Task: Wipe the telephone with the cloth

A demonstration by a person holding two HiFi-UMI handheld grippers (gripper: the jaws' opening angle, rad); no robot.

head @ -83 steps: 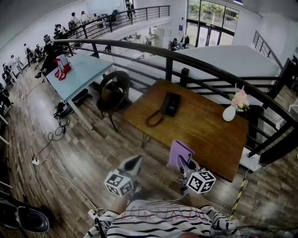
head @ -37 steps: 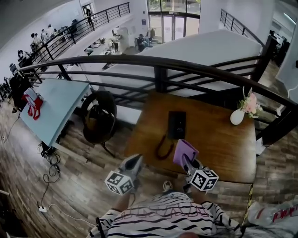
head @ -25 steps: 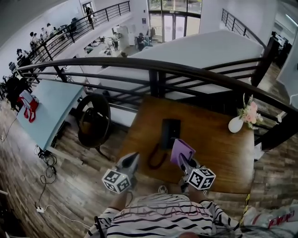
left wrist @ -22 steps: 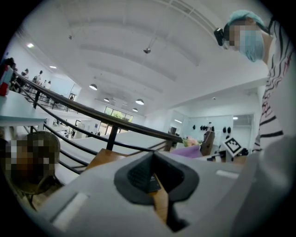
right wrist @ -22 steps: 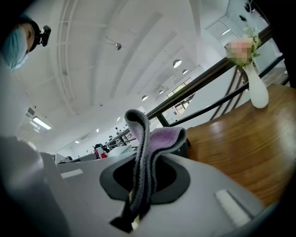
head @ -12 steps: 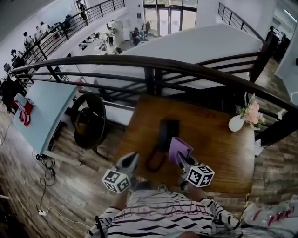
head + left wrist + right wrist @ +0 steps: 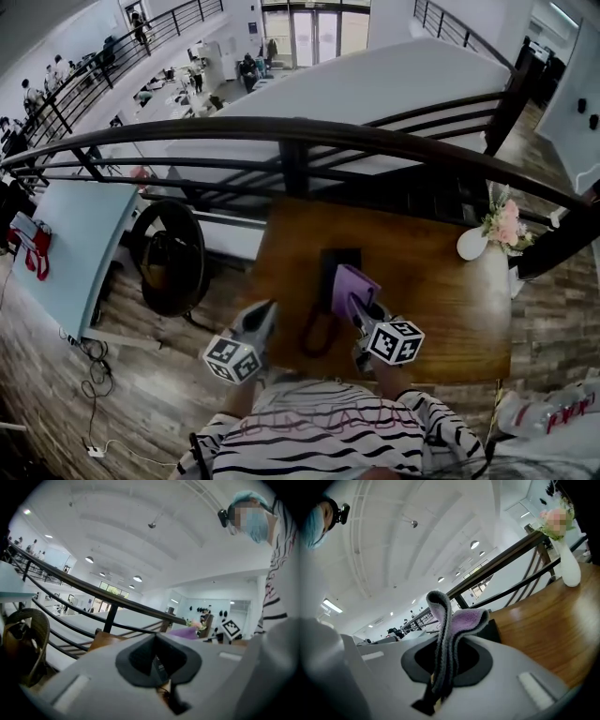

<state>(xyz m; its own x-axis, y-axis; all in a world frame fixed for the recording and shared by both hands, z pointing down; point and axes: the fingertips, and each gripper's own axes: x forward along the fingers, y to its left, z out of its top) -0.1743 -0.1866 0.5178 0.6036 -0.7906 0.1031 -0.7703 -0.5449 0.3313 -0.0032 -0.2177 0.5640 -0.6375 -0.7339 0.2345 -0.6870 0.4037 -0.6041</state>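
The black telephone (image 7: 337, 262) lies on the brown table (image 7: 441, 281), its coiled cord (image 7: 316, 334) looping toward the near edge. My right gripper (image 7: 356, 302) is shut on a purple cloth (image 7: 351, 286), which hangs over the phone's near end and hides part of it. In the right gripper view the cloth (image 7: 446, 630) stands folded up out of the shut jaws, with the phone (image 7: 493, 631) dark just behind it. My left gripper (image 7: 263, 313) is shut and holds nothing, hovering at the table's near left edge; in its own view the jaws of that gripper (image 7: 156, 641) meet.
A white vase (image 7: 472, 243) of pink flowers stands at the table's far right corner, also in the right gripper view as the vase (image 7: 570, 569). A black railing (image 7: 281, 141) runs behind the table. A round dark chair (image 7: 171, 258) stands left of it.
The table and telephone have drawn closer and centred in the head view. My right gripper has carried the cloth forward until it covers the phone's near end. The left gripper stays beside it.
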